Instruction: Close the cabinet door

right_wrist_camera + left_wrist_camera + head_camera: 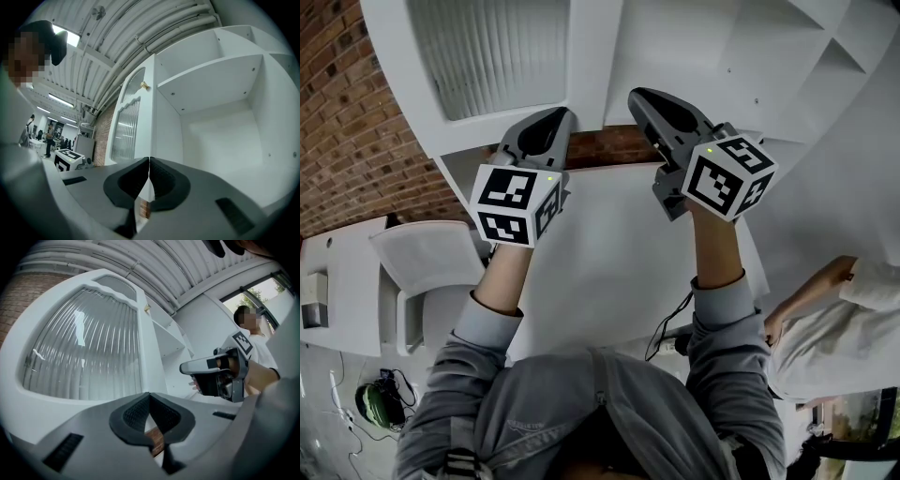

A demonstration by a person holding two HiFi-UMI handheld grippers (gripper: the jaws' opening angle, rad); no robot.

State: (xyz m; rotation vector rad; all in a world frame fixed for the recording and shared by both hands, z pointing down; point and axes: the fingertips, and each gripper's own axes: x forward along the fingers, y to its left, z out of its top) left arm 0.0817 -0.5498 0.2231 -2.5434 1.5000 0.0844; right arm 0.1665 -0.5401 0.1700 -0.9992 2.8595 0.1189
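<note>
Cabinet door (487, 66) is found open, swung out to the left of the cabinet (220, 122) opening. Not closed yet.

- Door: white frame, with a ribbed glass panel (84, 348) set in it. A small brass knob (145, 86) is seen high on the door, on the side nearest the cabinet.
- Cabinet interior: bare white compartments are exposed, with one shelf (206, 77) fixed across the upper part.
- Left tongs (149, 394): clenched, tips meeting, nothing gripped between them. They are held roughly level in front of the door's lower frame rail, just below the glass. Contact with the door cannot be told.
- Right tongs (149, 160): clenched, tips pressed together, nothing held. They are aimed at the door's edge where it lines up with the cabinet's left wall. The open compartment is seen to the right of the tips.
- In the head view both tongs are held side by side. The right one is nearer the cabinet opening and the left one is in front of the door.
- Brick wall (337, 112) is seen to the left of the cabinet, behind the door.
- A second person (834, 328) is seen off to the right of the cabinet, well apart from the door.
</note>
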